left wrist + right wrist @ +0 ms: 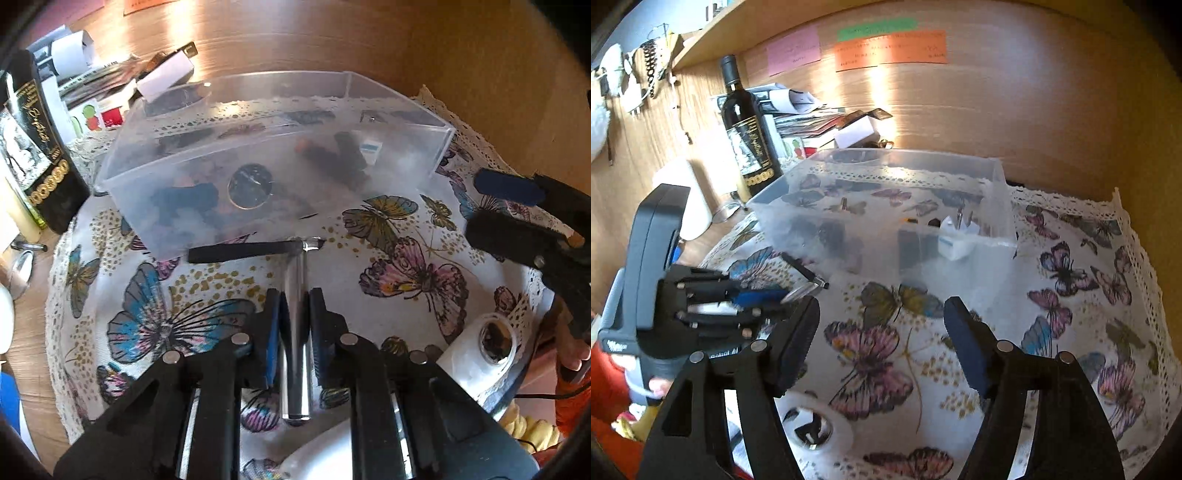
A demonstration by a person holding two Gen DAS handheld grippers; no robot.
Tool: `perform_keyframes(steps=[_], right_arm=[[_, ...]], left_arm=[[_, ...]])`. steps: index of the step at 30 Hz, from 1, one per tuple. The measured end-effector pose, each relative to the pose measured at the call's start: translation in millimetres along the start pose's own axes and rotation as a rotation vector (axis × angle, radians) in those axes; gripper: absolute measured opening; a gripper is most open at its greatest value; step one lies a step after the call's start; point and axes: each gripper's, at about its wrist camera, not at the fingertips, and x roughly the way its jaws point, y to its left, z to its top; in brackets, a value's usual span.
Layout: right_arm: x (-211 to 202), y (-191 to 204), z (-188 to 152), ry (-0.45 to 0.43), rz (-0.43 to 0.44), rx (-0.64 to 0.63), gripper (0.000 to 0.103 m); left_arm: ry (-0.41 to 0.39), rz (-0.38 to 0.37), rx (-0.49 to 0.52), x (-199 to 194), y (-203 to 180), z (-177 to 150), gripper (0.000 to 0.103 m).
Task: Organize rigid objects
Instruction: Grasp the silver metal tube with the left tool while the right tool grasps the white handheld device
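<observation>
Left gripper [294,314] fingers clamped on a shiny metal cylinder [295,332], which runs lengthwise between the pads and sticks out past the tips. At its far end a black bar [240,252] crosses it like a T, lying just in front of the clear plastic box [147,192]. Only the left wrist view shows this grip straight on; the right wrist view catches the left gripper [792,295] from the side, with the silver tip and black bar [805,271] poking out near the box's near left corner.

Right gripper [882,336] fingers wide apart, nothing between them, hovering over the butterfly cloth [1071,295] in front of the box [997,184]. The left view shows only its finger pads [506,188] at the right edge, near the box's right end.

Box sits on the cloth [406,240] on the bench. Through its cloudy wall the left view shows a round gold-rimmed disc [250,186], dark blurry items and a small white piece [371,149]. The right view makes the white piece out as a plug adapter [956,240] with prongs up, at the box's near right side.

Right view alone shows the wine bottle [746,125] full height left of the box, a pile of papers [812,122] behind, and colored notes [890,50] on the wood back panel. A white roll [812,432] lies on the cloth near the grippers, seen in both views [487,343].
</observation>
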Motion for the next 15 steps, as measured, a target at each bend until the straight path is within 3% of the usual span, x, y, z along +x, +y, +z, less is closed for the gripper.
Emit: perform_keyframes(steps=[10,13,15], right_arm=[[-4.5,20.7,-40.5,0.089,0.068,-0.061,0.068],[-5.9,27.2,-48.1,0.102,0.092,-0.074,0.083],[-4.3,31.1,-51.9,0.111,0.102,-0.082,0.083]], left_arm=[[-0.006,0.087,-0.119,-37.1,51.8,-41.5,0.015],[-0.017,0.090,-0.150,-48.9,58.0,-54.9,0.015],[-0.022,0.086,-0.159,-51.8,57.4,-62.1,0.015]])
